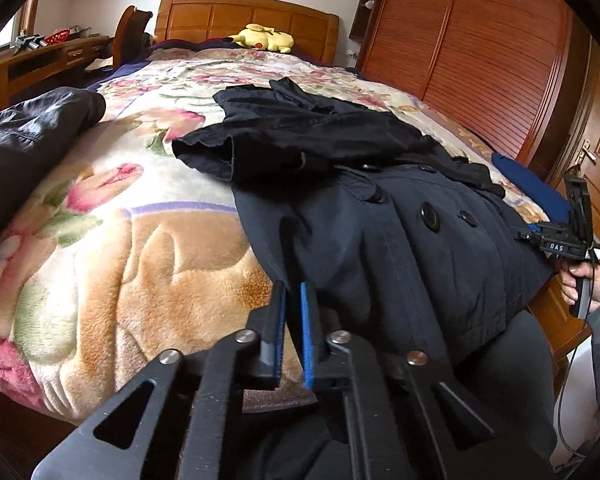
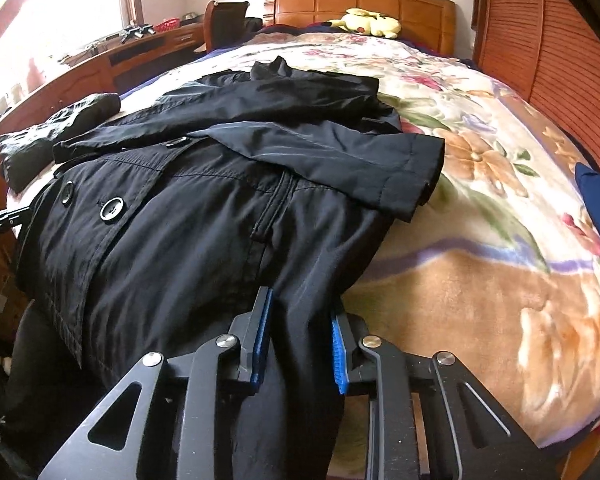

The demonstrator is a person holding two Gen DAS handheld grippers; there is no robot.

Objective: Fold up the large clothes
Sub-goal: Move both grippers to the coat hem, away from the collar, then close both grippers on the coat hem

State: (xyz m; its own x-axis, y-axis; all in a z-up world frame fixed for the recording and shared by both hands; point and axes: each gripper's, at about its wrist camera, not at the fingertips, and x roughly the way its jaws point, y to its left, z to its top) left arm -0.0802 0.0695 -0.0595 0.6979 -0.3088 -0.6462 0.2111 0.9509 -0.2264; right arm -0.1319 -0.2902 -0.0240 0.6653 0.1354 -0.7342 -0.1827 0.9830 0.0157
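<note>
Left to right. A second dark garment [image 1: 32,136] lies far to the left of the left gripper [image 1: 293,300], apart from it on the floral blanket [image 1: 140,248]. The left gripper's jaws stand nearly closed at the coat's [image 1: 380,232] lower left corner; whether cloth is pinched between the blue pads [image 1: 306,320] cannot be told. The coat, a dark double-breasted one with its sleeves crossed over the chest, lies ahead of both grippers, its long axis running away from them toward the headboard [image 2: 360,4], collar farthest. The right gripper [image 2: 300,316] straddles a gathered ridge of hem at the lower right corner, pads against the fabric. Each hand sits at its own hem corner, equally near; judged from this, the coming fold carries the hem forward toward the collar.
</note>
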